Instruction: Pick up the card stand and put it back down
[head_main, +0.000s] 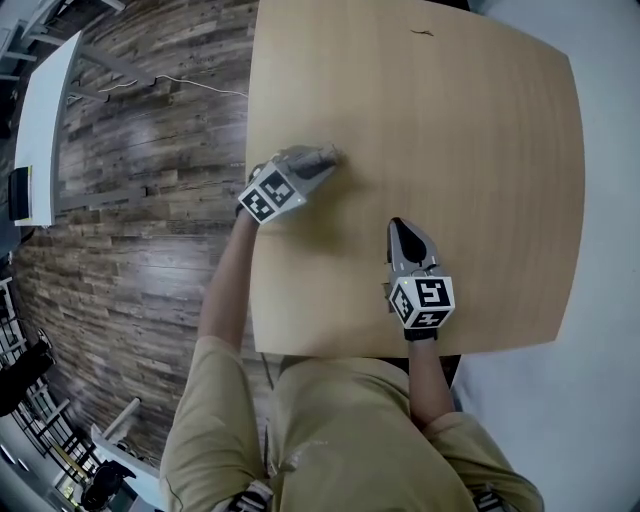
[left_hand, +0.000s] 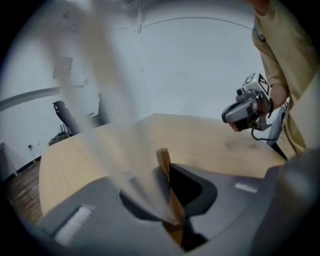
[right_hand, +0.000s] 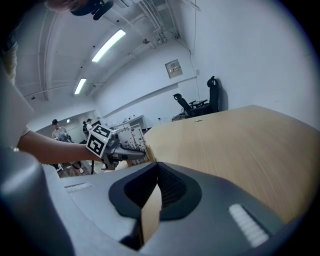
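Observation:
The card stand is a small wooden block carrying a pale card, which is blurred this close to the lens. My left gripper is shut on the wooden block. In the right gripper view the printed white card and wooden base show at the left gripper's tip. From the head view the left gripper hides the stand, over the table's left part. I cannot tell whether the stand touches the table. My right gripper rests near the front edge, shut and empty.
The light wooden table stretches far and right of both grippers. Its left edge runs close by the left gripper, with dark plank floor beyond. A white desk stands far left. Office chairs and people are in the background.

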